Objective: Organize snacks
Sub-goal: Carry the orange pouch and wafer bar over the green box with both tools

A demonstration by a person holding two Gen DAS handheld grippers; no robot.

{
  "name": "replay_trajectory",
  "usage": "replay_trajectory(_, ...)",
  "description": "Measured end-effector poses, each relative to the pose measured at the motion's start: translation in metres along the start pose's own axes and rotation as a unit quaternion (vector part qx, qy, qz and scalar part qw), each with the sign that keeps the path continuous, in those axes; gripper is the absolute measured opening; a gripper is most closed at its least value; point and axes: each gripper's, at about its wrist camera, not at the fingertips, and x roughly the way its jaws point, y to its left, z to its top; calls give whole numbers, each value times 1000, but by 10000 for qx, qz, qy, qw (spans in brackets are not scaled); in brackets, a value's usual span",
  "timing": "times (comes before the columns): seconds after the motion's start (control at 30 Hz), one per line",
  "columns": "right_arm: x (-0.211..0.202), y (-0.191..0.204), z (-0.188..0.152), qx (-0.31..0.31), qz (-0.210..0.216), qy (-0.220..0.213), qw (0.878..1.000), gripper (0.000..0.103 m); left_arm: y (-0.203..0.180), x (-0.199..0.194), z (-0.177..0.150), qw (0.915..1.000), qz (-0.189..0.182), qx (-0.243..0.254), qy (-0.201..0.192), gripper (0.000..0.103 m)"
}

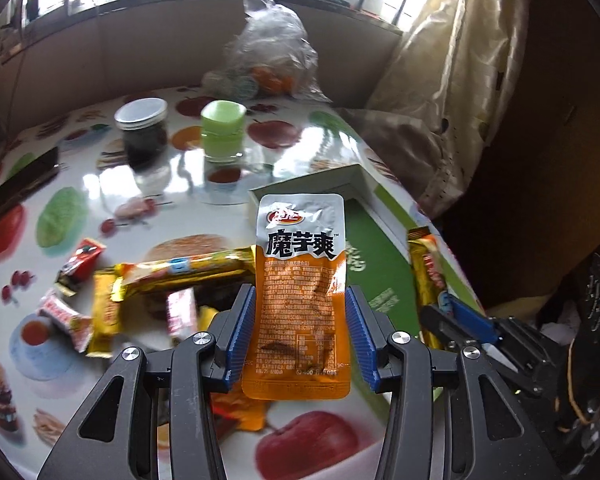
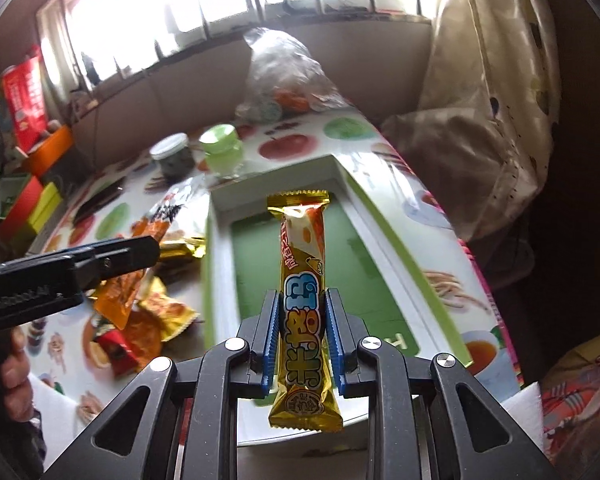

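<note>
Closest in, the left gripper [image 1: 300, 332] clamps an orange konjac pouch [image 1: 300, 300] by its long edges, jaws half-spread, so it stands flat and upright. The right gripper [image 2: 302, 338] is pinched nearly shut on a slim gold snack bar [image 2: 303, 304], held lengthwise above the green-lined box [image 2: 340, 272], apparently ready to drop in. Left of the box, loose snacks [image 1: 112, 300] lie scattered on the fruit-print surface [image 1: 76, 208], seemingly unsorted.

You have two jars [image 1: 142, 128] [image 1: 223, 130], one green box [image 2: 340, 264], one plastic bag [image 1: 270, 52], and two snacks held in tongs: pouch [image 1: 300, 292], bar [image 2: 303, 308].
</note>
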Motion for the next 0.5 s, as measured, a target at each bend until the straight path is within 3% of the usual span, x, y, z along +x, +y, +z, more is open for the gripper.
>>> replay_trajectory(0.5, 24, -22, -1, -93, -396, 193, 9990, 21, -35, 49, 7, 9985, -212, 120, 488, 47)
